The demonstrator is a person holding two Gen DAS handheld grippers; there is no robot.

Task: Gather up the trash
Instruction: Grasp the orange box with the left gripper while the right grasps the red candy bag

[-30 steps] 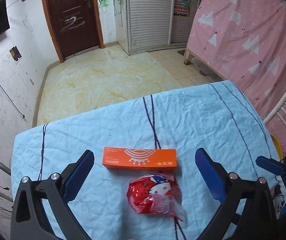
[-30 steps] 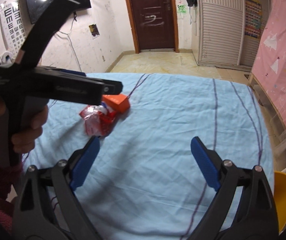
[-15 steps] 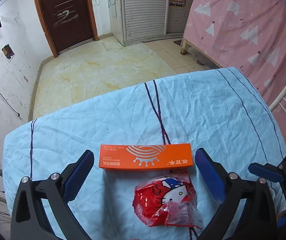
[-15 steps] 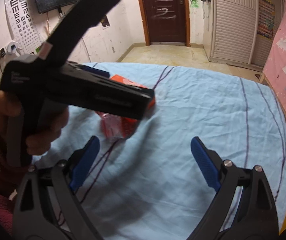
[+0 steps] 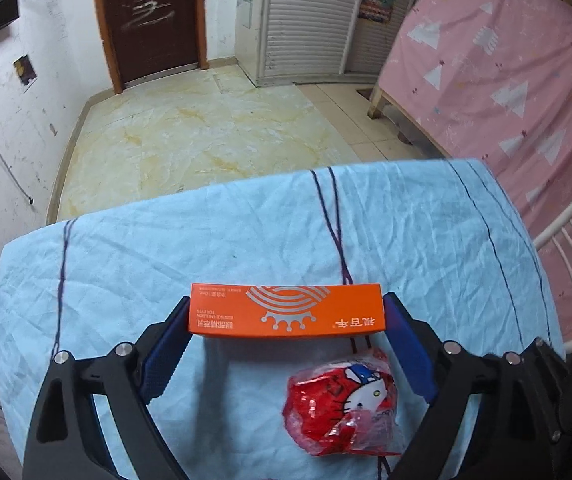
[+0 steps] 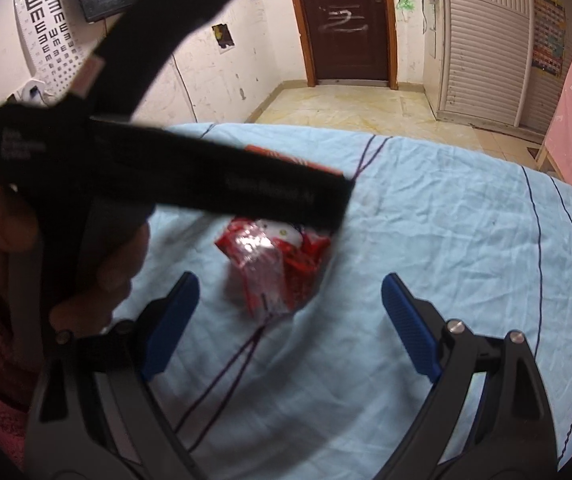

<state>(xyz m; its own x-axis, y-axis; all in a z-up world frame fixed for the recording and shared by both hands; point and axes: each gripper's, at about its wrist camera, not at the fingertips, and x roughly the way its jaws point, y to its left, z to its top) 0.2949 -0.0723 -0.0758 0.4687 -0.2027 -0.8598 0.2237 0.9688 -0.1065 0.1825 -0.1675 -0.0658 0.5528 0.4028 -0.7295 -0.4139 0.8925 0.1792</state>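
Note:
An orange carton (image 5: 286,311) lies on the light blue cloth of the table (image 5: 206,240). My left gripper (image 5: 286,320) is wide open, and its blue fingertips (image 5: 170,336) touch or nearly touch both ends of the carton. A crumpled red Hello Kitty wrapper (image 5: 341,404) lies just behind the carton, between the left fingers. In the right wrist view the wrapper (image 6: 274,260) sits just ahead of my open, empty right gripper (image 6: 289,300). The left gripper's black body (image 6: 166,176) crosses that view and hides most of the carton (image 6: 286,157).
A pink-covered bed (image 5: 505,80) stands right of the table. A white chair back (image 5: 565,248) is at the table's right edge. Bare tiled floor (image 5: 206,132) and a brown door (image 5: 150,20) lie beyond the far edge.
My left gripper has moved forward, so the carton now sits between its fingertips. My right gripper has moved towards the red wrapper, which is now close ahead of it.

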